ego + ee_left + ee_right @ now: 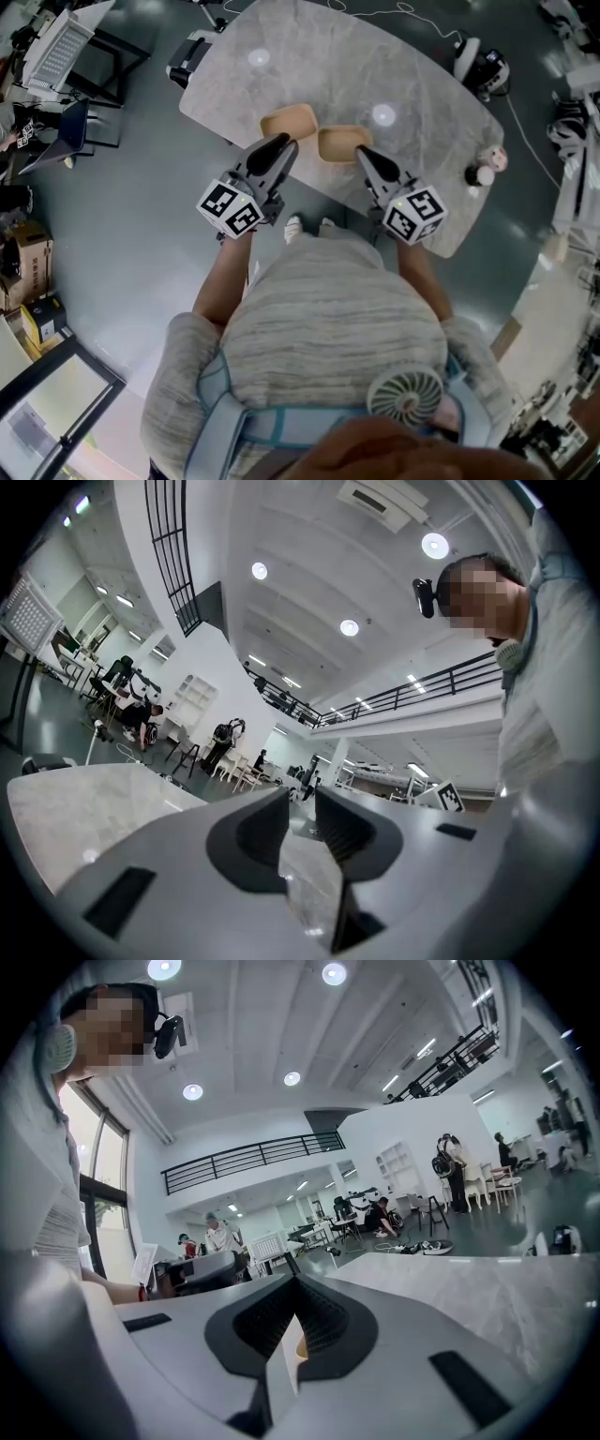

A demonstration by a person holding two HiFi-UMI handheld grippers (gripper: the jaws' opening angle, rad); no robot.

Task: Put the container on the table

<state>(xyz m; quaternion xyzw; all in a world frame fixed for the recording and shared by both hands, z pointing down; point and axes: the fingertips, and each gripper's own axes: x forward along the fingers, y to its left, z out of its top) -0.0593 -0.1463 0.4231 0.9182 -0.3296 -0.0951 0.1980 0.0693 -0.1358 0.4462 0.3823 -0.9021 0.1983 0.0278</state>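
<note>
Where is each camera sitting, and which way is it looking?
Head view: on the person's head, facing down at marble table, left tan container, right tan container, left claw, right claw; own torso shows.
Left gripper view: rides left claw, faces across the table; torso at right.
Right gripper view: rides right claw pinching right tan container; torso at left.
All show the table.

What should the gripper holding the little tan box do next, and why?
Probably open the right hand-held gripper and let go. Its jaws are shut on the wall of the tan container, and that container already looks to be sitting on the grey table, beside a second tan container. I can't be sure its bottom touches the table, so open slowly.
</note>
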